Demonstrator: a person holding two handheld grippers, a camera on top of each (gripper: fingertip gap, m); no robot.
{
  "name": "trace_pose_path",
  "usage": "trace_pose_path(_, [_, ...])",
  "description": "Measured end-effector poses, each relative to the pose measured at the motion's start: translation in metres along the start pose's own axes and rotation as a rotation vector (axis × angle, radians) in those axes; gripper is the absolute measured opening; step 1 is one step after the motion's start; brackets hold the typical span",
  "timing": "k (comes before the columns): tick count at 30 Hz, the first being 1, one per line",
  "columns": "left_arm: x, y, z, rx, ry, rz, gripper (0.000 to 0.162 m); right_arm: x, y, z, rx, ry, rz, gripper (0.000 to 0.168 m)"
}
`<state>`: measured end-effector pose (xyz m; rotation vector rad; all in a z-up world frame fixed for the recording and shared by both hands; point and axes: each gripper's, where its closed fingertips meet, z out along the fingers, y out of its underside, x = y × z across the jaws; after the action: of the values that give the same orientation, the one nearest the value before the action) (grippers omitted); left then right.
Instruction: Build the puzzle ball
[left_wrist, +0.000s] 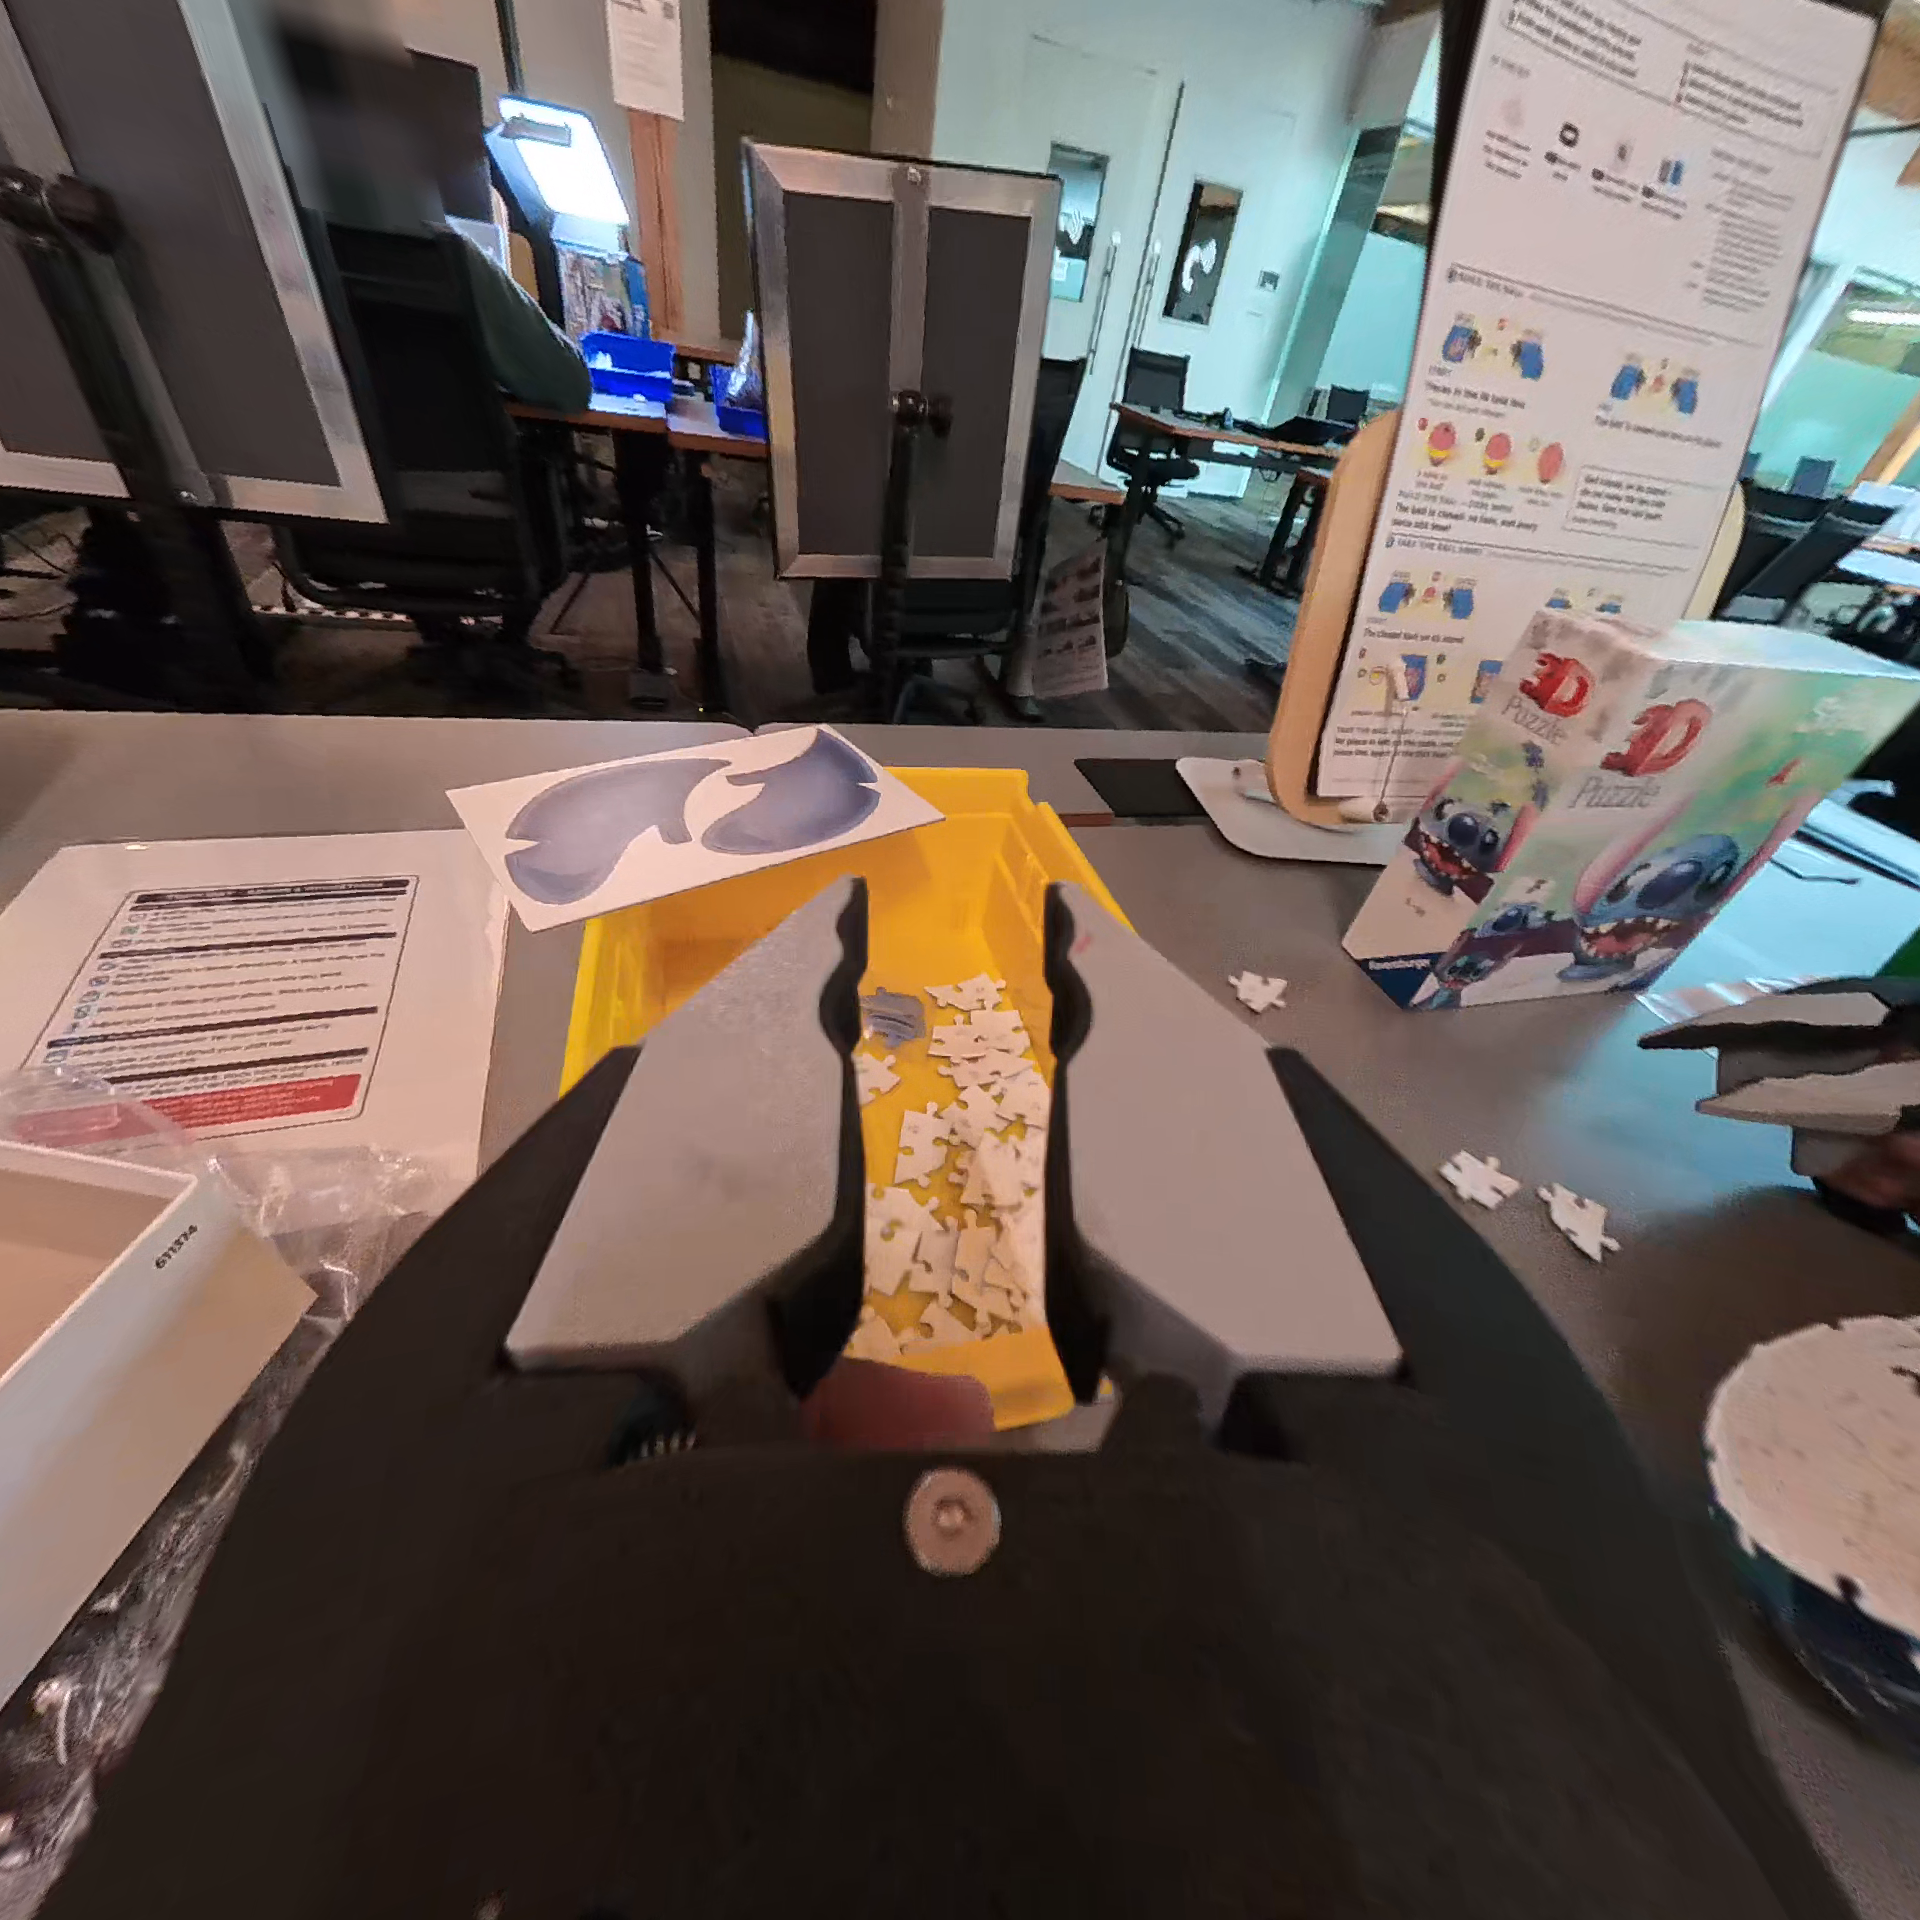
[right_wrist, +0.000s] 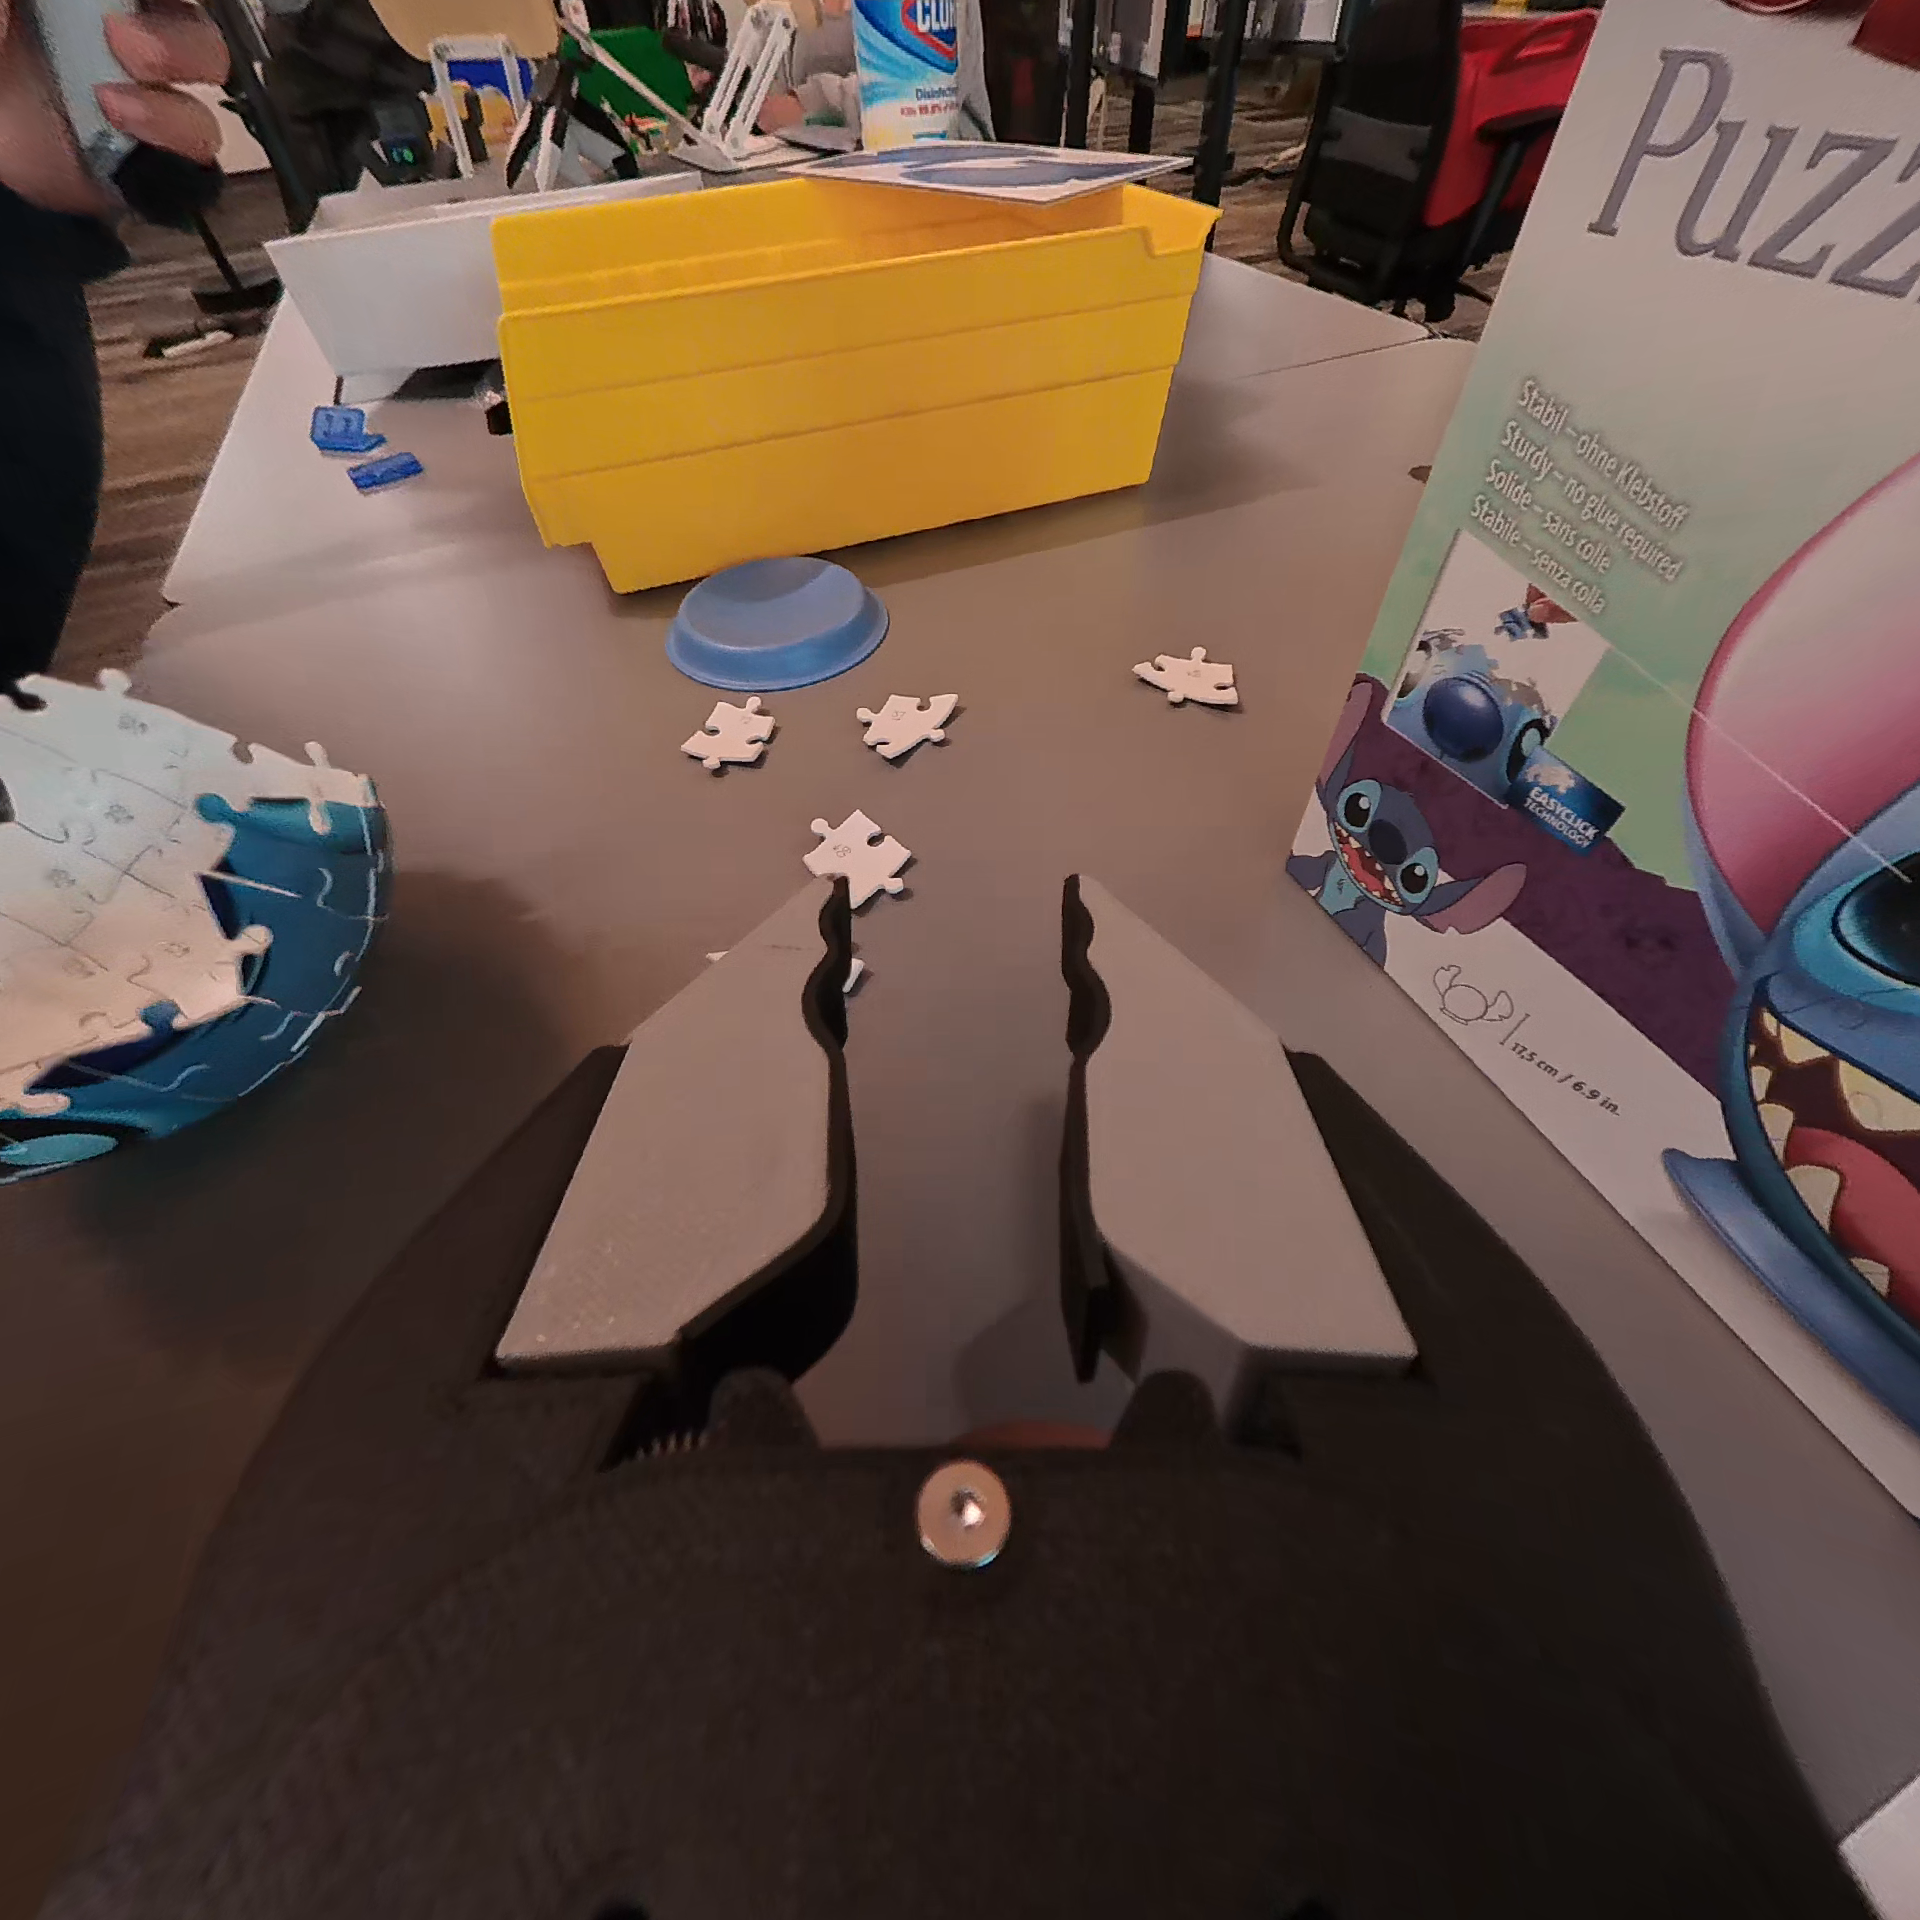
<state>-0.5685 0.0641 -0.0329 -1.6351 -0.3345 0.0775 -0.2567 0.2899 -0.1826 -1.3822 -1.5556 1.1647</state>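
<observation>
My left gripper (left_wrist: 954, 909) is open and empty above the yellow bin (left_wrist: 644, 987), which holds several white puzzle pieces (left_wrist: 966, 1174) face down and one blue-grey piece (left_wrist: 891, 1013). My right gripper (right_wrist: 948, 902) is open and empty just above the table, its left fingertip next to a loose white piece (right_wrist: 858, 854). More loose pieces (right_wrist: 906, 719) lie ahead of it. The half-built puzzle ball (right_wrist: 156, 935), blue outside and white inside, sits at the left in the right wrist view and shows low right in the left wrist view (left_wrist: 1818, 1475).
A blue round stand (right_wrist: 777, 623) sits by the yellow bin (right_wrist: 831, 384). The puzzle box (left_wrist: 1621, 810) (right_wrist: 1662, 675) stands at the right. A card with blue ear shapes (left_wrist: 696, 821) rests on the bin's far rim. An instruction sheet (left_wrist: 218, 997), a white box (left_wrist: 94, 1309) and a plastic bag (left_wrist: 343, 1195) lie left. My right fingertips sit around 40 cm from my left ones.
</observation>
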Motion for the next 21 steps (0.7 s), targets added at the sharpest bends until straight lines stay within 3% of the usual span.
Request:
trace_pose_path(5, [-0.021,0.008,0.013,-0.010,-0.070,-0.010,0.046,0.004,0.005,0.005,-0.038,0.047,-0.025,0.039])
trace_pose_path(21, [-0.065,0.049,0.037,-0.162,-0.229,0.059,0.060,0.011,0.005,0.007,-0.043,0.044,0.016,0.042])
